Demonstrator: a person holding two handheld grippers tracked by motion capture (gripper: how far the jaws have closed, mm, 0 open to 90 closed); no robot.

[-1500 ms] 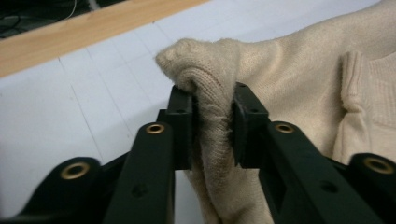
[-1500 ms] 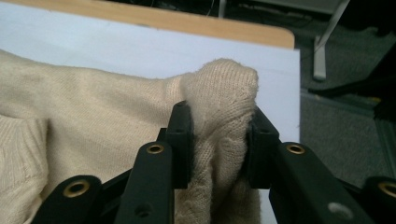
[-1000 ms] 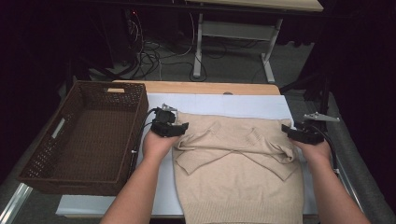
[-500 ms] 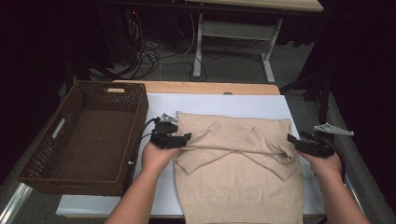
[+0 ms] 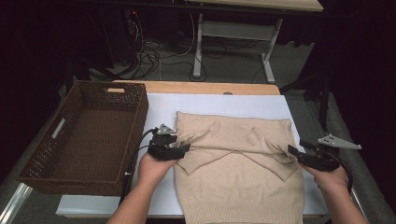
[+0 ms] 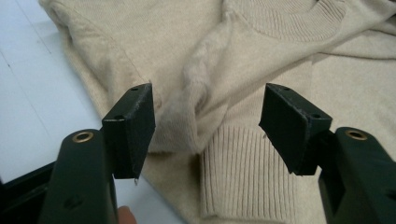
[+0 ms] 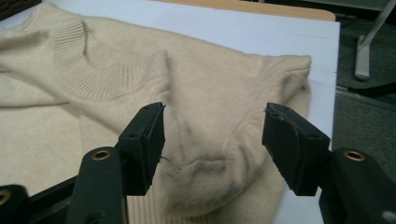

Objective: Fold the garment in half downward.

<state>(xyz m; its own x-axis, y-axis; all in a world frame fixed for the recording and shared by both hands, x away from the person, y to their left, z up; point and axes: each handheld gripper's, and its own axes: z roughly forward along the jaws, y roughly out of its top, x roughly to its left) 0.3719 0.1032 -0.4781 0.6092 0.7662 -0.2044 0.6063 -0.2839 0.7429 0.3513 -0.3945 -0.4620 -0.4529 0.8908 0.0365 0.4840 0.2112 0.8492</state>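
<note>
Both hands have drawn back toward the near edge, so the left gripper (image 5: 186, 148) and right gripper (image 5: 293, 151), jaws spread and empty, now flank the beige sweater (image 5: 238, 168) on the tabletop (image 5: 159, 107), sleeves folded, probably ready for the next fold

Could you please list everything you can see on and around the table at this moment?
sweater: one, beige, flat on the white sheet, sleeves folded across its front
white sheet: one, white, covering the tabletop
basket: one, dark brown wicker, at the table's left edge
table: one, light wood
second table: one, white frame, behind
cables: several, on the floor
left gripper: one, black, open, at the sweater's left edge
right gripper: one, black, open, at its right edge
</note>
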